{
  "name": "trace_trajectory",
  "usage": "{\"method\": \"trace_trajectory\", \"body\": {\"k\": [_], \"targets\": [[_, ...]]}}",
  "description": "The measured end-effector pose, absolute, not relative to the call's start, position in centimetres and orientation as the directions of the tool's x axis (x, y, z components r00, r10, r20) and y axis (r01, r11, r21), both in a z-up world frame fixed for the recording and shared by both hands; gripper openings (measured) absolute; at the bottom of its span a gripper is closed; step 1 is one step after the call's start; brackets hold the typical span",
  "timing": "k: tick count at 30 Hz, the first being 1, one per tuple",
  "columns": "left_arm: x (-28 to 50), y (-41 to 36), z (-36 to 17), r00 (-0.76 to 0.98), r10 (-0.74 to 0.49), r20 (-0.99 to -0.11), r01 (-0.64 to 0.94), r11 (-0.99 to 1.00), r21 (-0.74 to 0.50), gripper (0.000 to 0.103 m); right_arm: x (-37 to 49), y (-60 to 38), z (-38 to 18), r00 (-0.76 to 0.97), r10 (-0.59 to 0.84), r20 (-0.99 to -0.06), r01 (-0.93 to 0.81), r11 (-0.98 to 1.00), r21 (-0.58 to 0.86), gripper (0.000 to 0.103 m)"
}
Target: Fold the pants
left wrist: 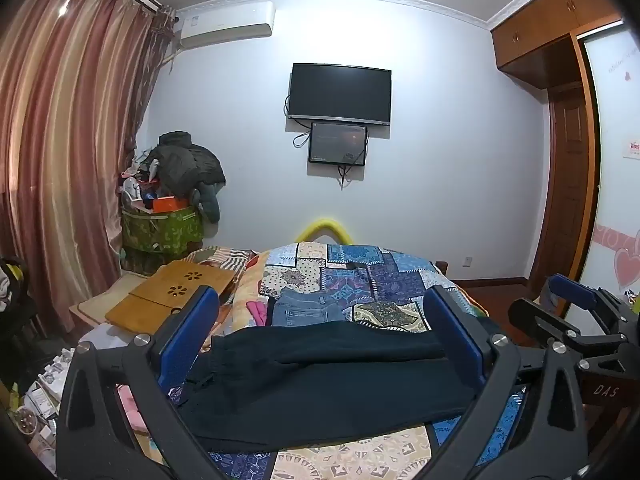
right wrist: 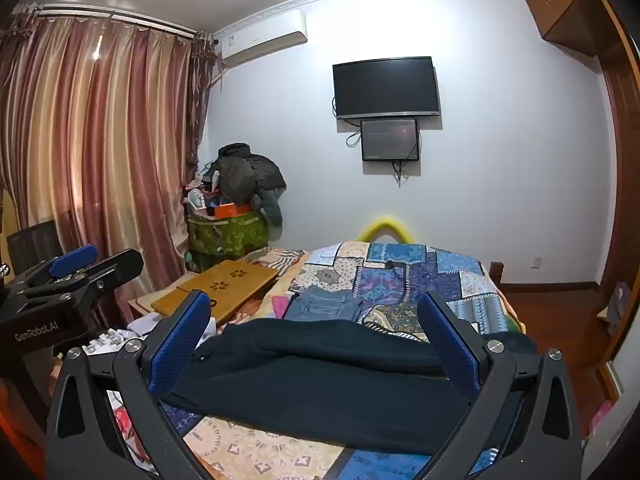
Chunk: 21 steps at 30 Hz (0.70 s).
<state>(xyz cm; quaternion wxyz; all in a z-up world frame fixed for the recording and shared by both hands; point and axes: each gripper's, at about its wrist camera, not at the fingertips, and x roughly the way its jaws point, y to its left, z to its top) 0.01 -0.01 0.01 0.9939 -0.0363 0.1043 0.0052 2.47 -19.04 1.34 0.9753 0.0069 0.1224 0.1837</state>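
Left wrist view: the left gripper is seen with its jaws spread as wide as they go, and nothing is held between them. The dark pants are laid across the near end of the bed, on a patchwork quilt, with the waistband at the left and the legs running to the right. From the right wrist view the right gripper is likewise fully spread and empty, hovering above the same pants.

No grasp has yet been made, so several risks are judged likely. The quilt could be pinched together with the fabric if a gripper is lowered too deep, because the pants lie flat on soft bedding. Only the upper layer might be caught, since one leg appears to be stacked on the other, and the fold would then come out skewed. The folded jeans and a pink garment lie just beyond the pants and could be dragged along if the fold is carried too far. The right end of the pants lies near the bed's edge and could slide off when pulled.
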Motion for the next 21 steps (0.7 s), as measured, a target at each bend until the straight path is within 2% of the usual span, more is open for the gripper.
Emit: {"method": "trace_trajectory", "body": {"k": [21], "targets": [[0.7,0.8,0.0,0.974,-0.007,-0.226,-0.014,0.996,-0.091,0.103,2.7,-19.2,1.4,0.907,0.346,-0.241,-0.344,0.938,0.054,0.103]]}}
